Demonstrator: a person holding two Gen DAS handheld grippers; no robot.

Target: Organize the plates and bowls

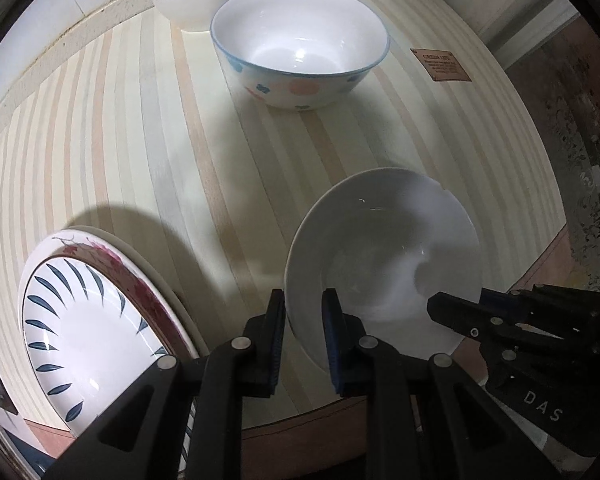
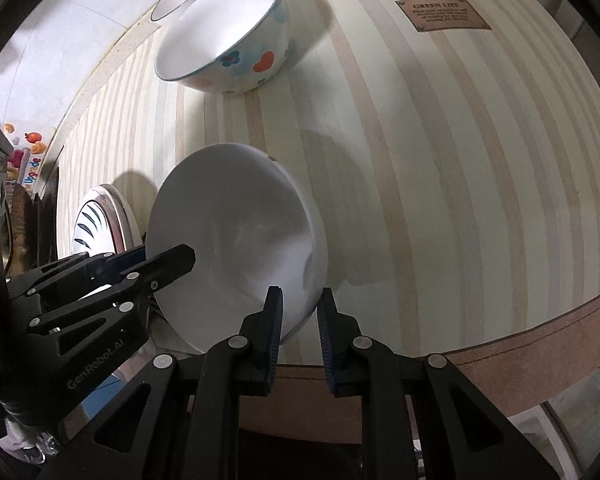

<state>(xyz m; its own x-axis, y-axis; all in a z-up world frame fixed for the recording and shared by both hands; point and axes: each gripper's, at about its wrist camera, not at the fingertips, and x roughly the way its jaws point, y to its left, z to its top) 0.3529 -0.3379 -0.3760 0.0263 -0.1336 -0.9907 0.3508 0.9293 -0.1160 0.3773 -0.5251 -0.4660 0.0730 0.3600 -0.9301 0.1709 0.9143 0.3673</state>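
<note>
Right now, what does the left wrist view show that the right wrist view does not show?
Only the left wrist view shows the whole blue-leaf plate on its stack, and blue spots with a pale pink one on the patterned bowl.

Only the right wrist view shows that bowl's orange heart and colourful stickers at the far left.

Both show the plain white bowl, with the left gripper and the right gripper each straddling its rim, and the brown label.

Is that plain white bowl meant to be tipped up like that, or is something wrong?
The white bowl sits tilted near the table's front edge, with the left gripper and right gripper each straddling its rim. The patterned bowl behind stands upright. Nothing looks spilled or cracked.
</note>
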